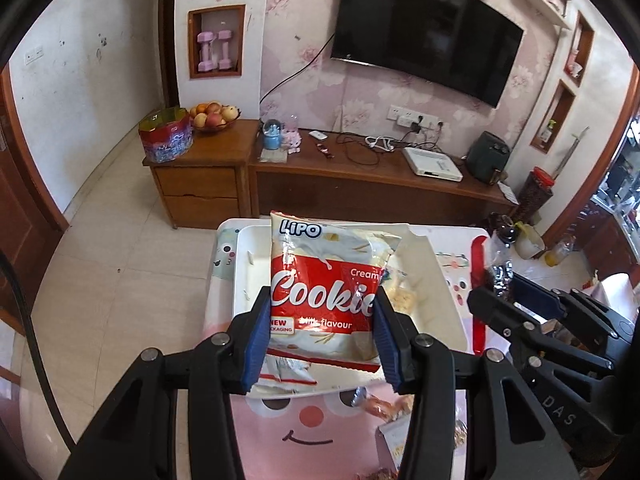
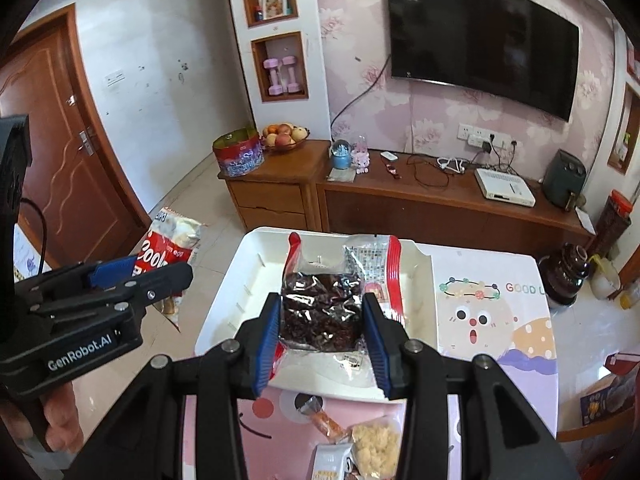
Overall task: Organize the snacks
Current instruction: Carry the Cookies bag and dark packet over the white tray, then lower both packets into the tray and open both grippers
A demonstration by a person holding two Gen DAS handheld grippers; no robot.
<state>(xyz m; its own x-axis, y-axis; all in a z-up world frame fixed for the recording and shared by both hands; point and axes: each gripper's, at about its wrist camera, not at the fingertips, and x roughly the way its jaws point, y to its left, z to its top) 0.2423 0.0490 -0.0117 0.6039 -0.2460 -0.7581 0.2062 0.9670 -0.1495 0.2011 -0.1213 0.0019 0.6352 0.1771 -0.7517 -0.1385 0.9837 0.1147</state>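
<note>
My left gripper (image 1: 320, 336) is shut on a red and white Lipo cream cookie bag (image 1: 326, 280), held upright above the white tray (image 1: 248, 276). My right gripper (image 2: 322, 338) is shut on a clear and red bag of dark dried fruit (image 2: 320, 308), held over the same white tray (image 2: 240, 280). The right gripper also shows at the right of the left wrist view (image 1: 520, 304). The left gripper with the cookie bag (image 2: 168, 248) shows at the left of the right wrist view. Small wrapped snacks (image 2: 360, 440) lie on the pink table mat near the front.
The tray sits on a low table with a pink cartoon cover (image 2: 492, 312). A wooden TV cabinet (image 1: 360, 184) stands behind, with a fruit bowl (image 1: 214, 118) and a red tin (image 1: 166, 140). A dark teapot (image 2: 568, 276) stands at the table's right edge.
</note>
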